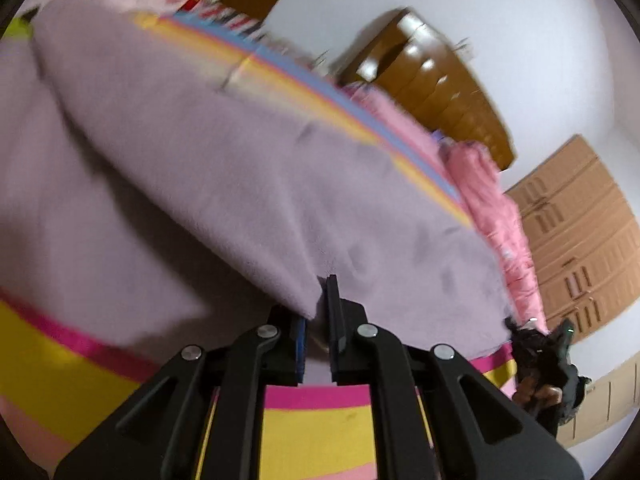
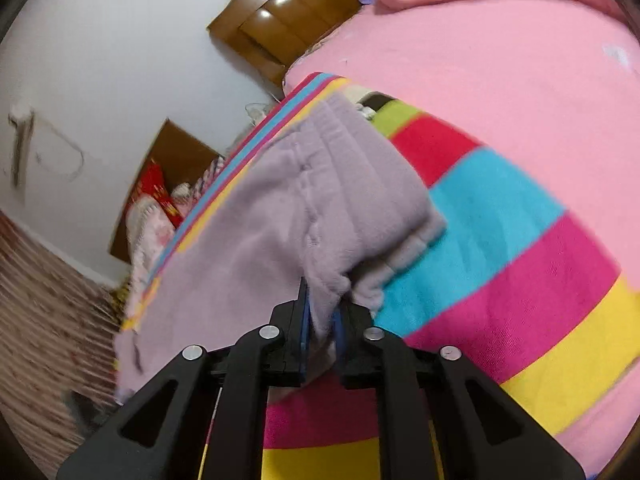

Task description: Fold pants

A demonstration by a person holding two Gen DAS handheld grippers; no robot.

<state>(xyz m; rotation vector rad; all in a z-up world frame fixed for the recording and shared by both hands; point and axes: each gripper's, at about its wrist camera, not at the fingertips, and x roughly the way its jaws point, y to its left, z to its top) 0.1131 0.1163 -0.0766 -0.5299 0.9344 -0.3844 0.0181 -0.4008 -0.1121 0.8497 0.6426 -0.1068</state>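
Note:
The lilac fleece pants lie on a striped blanket on a bed. My left gripper is shut on a corner of the pants and holds that part lifted over the rest. In the right wrist view my right gripper is shut on the pants near the gathered waistband, also raised off the blanket. The right gripper shows at the far right edge of the left wrist view.
A pink quilt covers the bed beyond the blanket. A wooden headboard stands against the white wall. Brown wardrobe doors are at the right. A patterned floor lies beside the bed.

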